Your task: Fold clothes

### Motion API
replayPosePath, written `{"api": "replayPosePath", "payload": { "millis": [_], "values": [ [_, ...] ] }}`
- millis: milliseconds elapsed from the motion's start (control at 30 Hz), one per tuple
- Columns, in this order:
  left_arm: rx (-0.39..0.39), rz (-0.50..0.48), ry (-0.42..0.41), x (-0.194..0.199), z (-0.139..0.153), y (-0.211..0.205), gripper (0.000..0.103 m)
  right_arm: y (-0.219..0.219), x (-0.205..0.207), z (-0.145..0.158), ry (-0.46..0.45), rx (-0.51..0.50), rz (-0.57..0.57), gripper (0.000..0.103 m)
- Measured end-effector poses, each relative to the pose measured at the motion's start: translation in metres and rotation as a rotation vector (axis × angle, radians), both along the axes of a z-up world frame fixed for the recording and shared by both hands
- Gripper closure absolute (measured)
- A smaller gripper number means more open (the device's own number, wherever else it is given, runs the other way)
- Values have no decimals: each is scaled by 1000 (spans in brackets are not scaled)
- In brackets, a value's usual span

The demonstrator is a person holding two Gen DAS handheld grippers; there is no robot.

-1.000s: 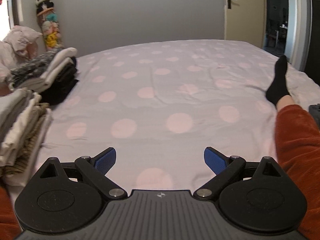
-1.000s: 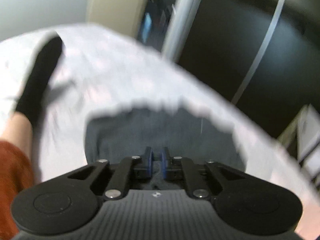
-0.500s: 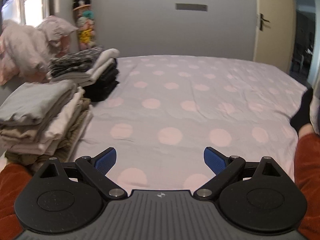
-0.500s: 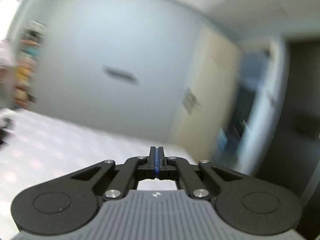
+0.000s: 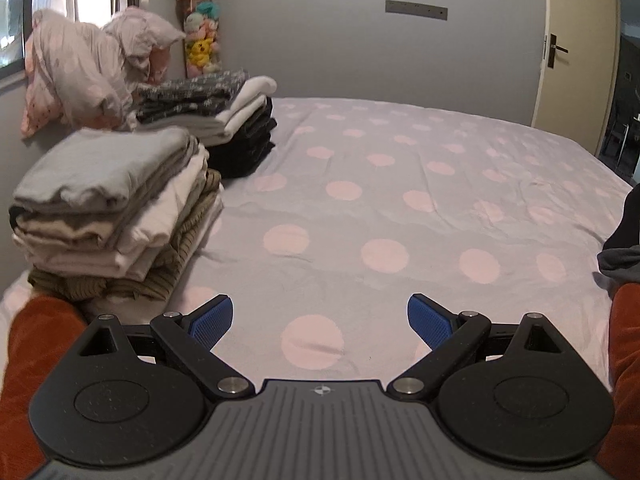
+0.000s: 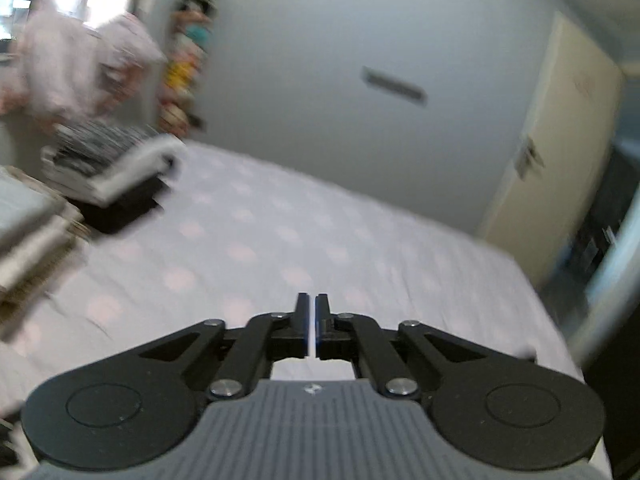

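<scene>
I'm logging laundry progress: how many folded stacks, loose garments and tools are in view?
Folded stacks: 2, near stack, far stack
Loose garments: 1, grey garment at the right edge
Tools: 2, left tool, right tool
Total: 5

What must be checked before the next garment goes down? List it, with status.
1. Left tongs open and empty: ok.
2. Right tongs gripping cloth: cannot tell; closed to a slit, no cloth visible between them.
3. Middle of the bedsheet free for spreading: ok.
4. Near stack and far stack of folded clothes standing off to the side: ok.
5. Grey garment fully in view: not ok; only an edge shows.
6. Right wrist view sharp: not ok, blurred.
</scene>
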State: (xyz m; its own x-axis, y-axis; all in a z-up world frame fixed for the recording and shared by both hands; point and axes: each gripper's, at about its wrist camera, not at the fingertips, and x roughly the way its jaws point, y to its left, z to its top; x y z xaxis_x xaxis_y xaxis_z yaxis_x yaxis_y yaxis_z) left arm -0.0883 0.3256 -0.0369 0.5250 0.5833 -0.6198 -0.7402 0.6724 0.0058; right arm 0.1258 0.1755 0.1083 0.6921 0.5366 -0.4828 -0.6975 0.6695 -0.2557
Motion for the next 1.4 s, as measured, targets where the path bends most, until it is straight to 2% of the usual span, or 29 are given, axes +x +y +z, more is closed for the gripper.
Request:
{"api": "replayPosePath", "payload": {
  "millis": [33,133,200,400,700,900,1033,1233,1333,1400],
  "values": [
    [-9,0,0,1,-3,2,0,-5,11,-6,22,-7,-48,100],
    [-25,-8,17,7,-12,5,0,-37,53,-32,65,-34,-207,89],
    [-36,-15,31,11,-19,6,0,-69,83,-46,79,-52,-311,55],
    [-59,-32,74,26,-37,7,0,-141,163,-93,180,2,-609,21],
    [-61,-42,156,46,-54,6,0,-235,221,-162,285,-5,-854,15],
    [-54,-45,191,60,-59,4,0,-301,247,-196,401,84,-1023,9],
    [-47,-49,208,70,-61,3,0,-331,259,-219,500,187,-1063,6],
    [-39,-55,238,81,-63,-2,0,-330,265,-241,546,220,-1023,6],
    [-34,-54,230,81,-60,-4,0,-320,265,-241,510,183,-982,20],
    [-30,-54,224,81,-57,-5,0,-308,265,-237,479,137,-950,40]
  ]
}}
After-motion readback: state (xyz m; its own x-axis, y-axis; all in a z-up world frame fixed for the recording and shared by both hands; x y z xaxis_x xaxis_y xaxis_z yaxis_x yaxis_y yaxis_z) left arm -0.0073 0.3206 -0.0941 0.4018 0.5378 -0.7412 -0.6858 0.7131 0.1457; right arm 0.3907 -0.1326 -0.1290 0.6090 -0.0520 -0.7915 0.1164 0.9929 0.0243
